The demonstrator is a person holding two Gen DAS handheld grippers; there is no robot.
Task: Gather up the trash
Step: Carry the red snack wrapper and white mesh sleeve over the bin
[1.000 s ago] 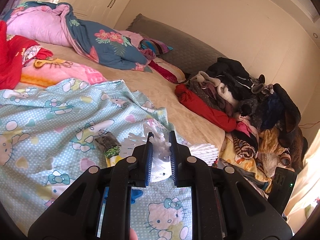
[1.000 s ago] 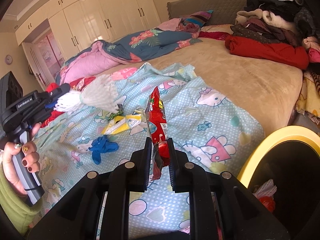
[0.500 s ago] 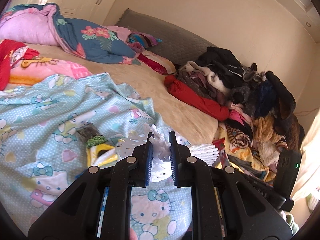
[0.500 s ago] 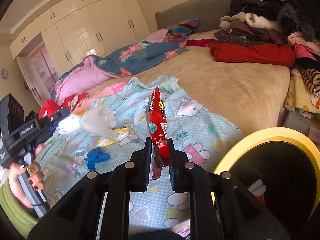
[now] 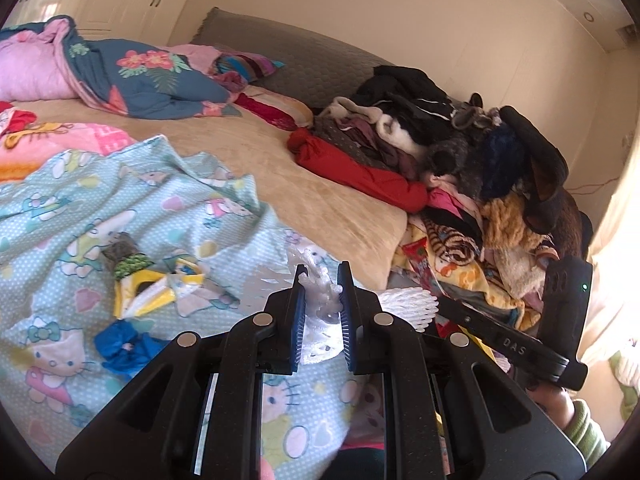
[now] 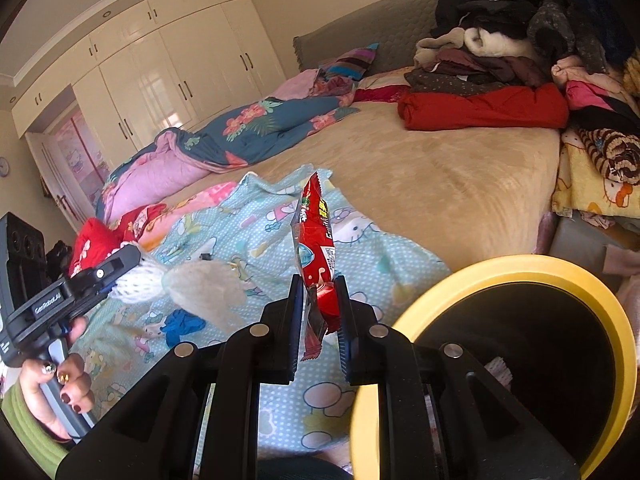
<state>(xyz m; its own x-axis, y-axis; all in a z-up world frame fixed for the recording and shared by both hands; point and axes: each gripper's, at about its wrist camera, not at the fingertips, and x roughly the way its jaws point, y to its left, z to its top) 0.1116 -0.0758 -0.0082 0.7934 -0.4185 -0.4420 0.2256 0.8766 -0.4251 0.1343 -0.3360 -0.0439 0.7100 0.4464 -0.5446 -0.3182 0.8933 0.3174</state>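
Observation:
My left gripper (image 5: 322, 280) is shut on white foam fruit netting (image 5: 320, 300), held above the Hello Kitty blanket; the netting also shows in the right wrist view (image 6: 200, 286). My right gripper (image 6: 318, 292) is shut on a red snack wrapper (image 6: 316, 252), held upright just left of the yellow-rimmed black trash bin (image 6: 500, 268). On the blanket lie a yellow wrapper (image 5: 140, 292), a blue crumpled piece (image 5: 124, 350) and a dark green-banded packet (image 5: 126, 258).
A light blue Hello Kitty blanket (image 5: 60, 208) covers the near bed. A clothes pile (image 5: 460, 152) with a red garment (image 5: 360, 168) sits at the right. A floral quilt (image 5: 152, 76) lies at the back. White wardrobes (image 6: 172, 76) line the wall.
Both grippers have swung right with their loads. The trash bin has come further into the right wrist view, closer to the red wrapper. The right gripper now appears in the left wrist view.

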